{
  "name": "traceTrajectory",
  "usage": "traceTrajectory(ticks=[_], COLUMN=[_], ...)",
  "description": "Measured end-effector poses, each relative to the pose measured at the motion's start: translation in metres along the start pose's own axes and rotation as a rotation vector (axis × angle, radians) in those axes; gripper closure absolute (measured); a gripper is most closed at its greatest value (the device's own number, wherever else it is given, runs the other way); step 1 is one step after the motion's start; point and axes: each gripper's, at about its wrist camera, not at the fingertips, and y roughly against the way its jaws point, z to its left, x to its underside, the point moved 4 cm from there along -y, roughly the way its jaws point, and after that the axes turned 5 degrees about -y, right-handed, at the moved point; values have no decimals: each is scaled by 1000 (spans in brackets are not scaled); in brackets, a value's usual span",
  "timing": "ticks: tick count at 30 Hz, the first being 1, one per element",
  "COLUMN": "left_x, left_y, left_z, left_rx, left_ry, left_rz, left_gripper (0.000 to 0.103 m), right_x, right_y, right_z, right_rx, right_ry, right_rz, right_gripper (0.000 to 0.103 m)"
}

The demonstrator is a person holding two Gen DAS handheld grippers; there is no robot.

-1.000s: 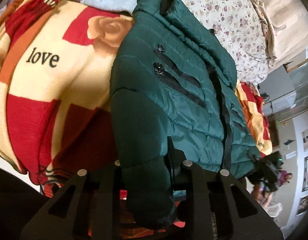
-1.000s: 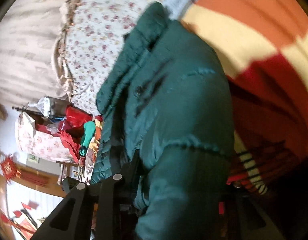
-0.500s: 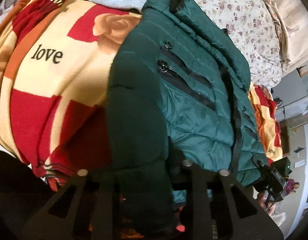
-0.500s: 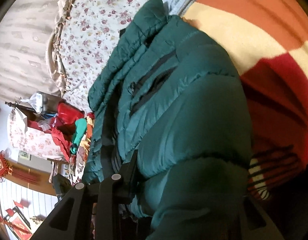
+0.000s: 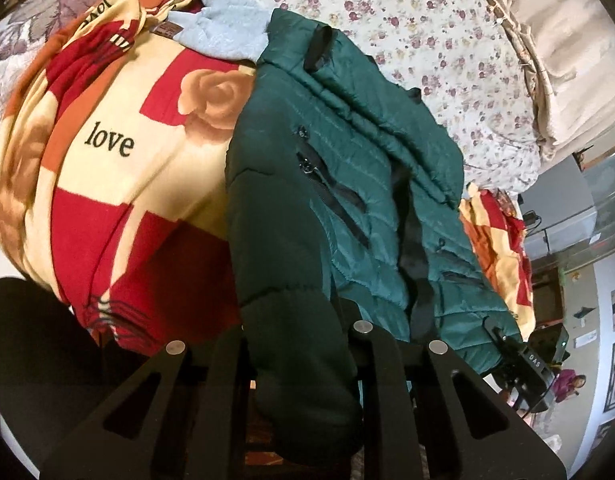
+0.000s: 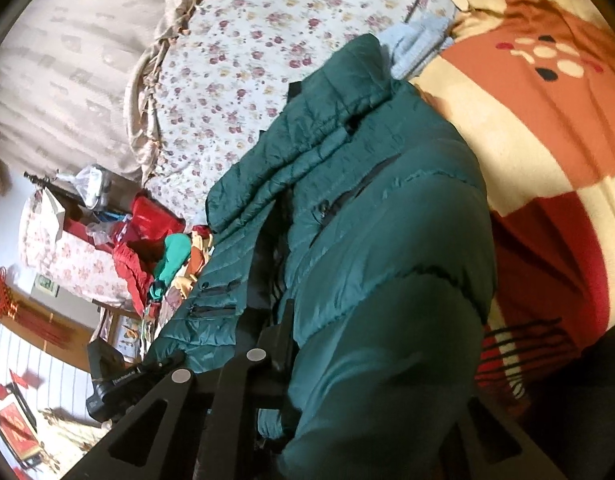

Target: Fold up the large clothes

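A dark green quilted jacket (image 5: 347, 184) lies on a red, cream and orange blanket (image 5: 119, 168) printed with roses and the word "love", its collar toward twelve o'clock in the left wrist view and its hem toward five o'clock. The left gripper (image 5: 303, 344) is clamped on the cuff end of one sleeve (image 5: 291, 320), which runs down from the shoulder at about eleven o'clock and hangs bunched between the black fingers (image 5: 371, 368) at six o'clock. In the right wrist view the other sleeve (image 6: 387, 340) fills the lower middle and drapes over the right gripper (image 6: 367, 400); one finger (image 6: 243, 384) shows at seven o'clock and presses against the fabric (the opposite finger is mostly hidden, though the cloth sits pinched between them). A pale blue garment (image 5: 223, 36) lies just beyond the collar at twelve o'clock, touching it. A floral sheet (image 5: 419, 40) covers the bed toward one o'clock, bordered by a beige ruffled cover (image 5: 559, 48).
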Motion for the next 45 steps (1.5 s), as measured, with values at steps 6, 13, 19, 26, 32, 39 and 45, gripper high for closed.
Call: traceTrajectory(ticks=[6, 13, 19, 26, 32, 39, 45], left_x=[7, 23, 38, 31, 1, -61, -124], left_y=[15, 32, 39, 34, 36, 29, 12], left_z=[-1, 6, 7, 6, -4, -24, -44], left_rx=[25, 44, 36, 24, 20, -25, -61], left_ry=[23, 60, 60, 59, 27, -36, -98], left_rz=[2, 1, 10, 20, -18, -85, -123], left_gripper=[91, 91, 91, 91, 91, 91, 91], right_x=[9, 23, 31, 15, -18, -77, -132], right_y=[11, 20, 25, 19, 8, -14, -42], right_z=[10, 18, 22, 25, 48, 73, 85], right_rx=[14, 25, 39, 34, 44, 57, 98], right_ry=[46, 97, 128, 119, 172, 210, 223], right_rz=[5, 22, 38, 48, 17, -53, -95], right_gripper=[88, 88, 88, 88, 88, 88, 88])
